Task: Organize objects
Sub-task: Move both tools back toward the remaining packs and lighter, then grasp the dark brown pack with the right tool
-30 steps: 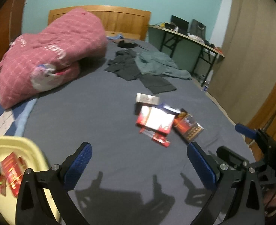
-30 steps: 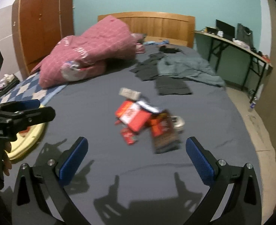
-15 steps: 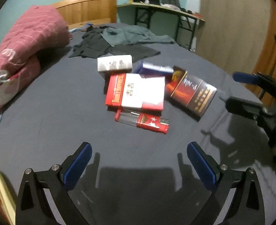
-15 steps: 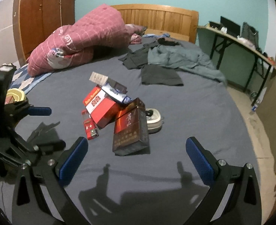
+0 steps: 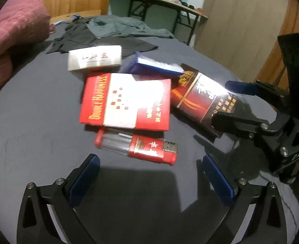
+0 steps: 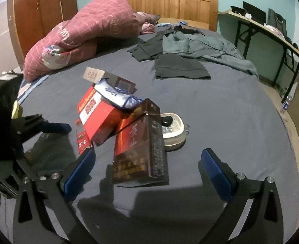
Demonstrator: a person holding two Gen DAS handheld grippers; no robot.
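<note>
A pile of small items lies on the grey bed sheet (image 5: 37, 126). A red-and-white carton (image 5: 127, 101) sits in the middle, with a red lighter (image 5: 137, 147) in front of it, a white box (image 5: 94, 58) and a blue box (image 5: 155, 66) behind, and a dark brown carton (image 5: 206, 101) to the right. My left gripper (image 5: 149, 174) is open and empty just short of the lighter. My right gripper (image 6: 147, 166) is open and empty, with the dark brown carton (image 6: 141, 144) between its fingers' line. A round white device (image 6: 172, 129) lies beside that carton.
A pink quilt (image 6: 84, 34) is heaped at the head of the bed. Grey and dark clothes (image 6: 182, 48) are spread behind the pile. A wooden headboard (image 6: 169, 2), a wardrobe (image 6: 39, 12) and a desk (image 6: 271, 30) stand around the bed.
Both grippers have moved in close to the pile. The yellow basin has left the left wrist view. Both stay open and empty.
</note>
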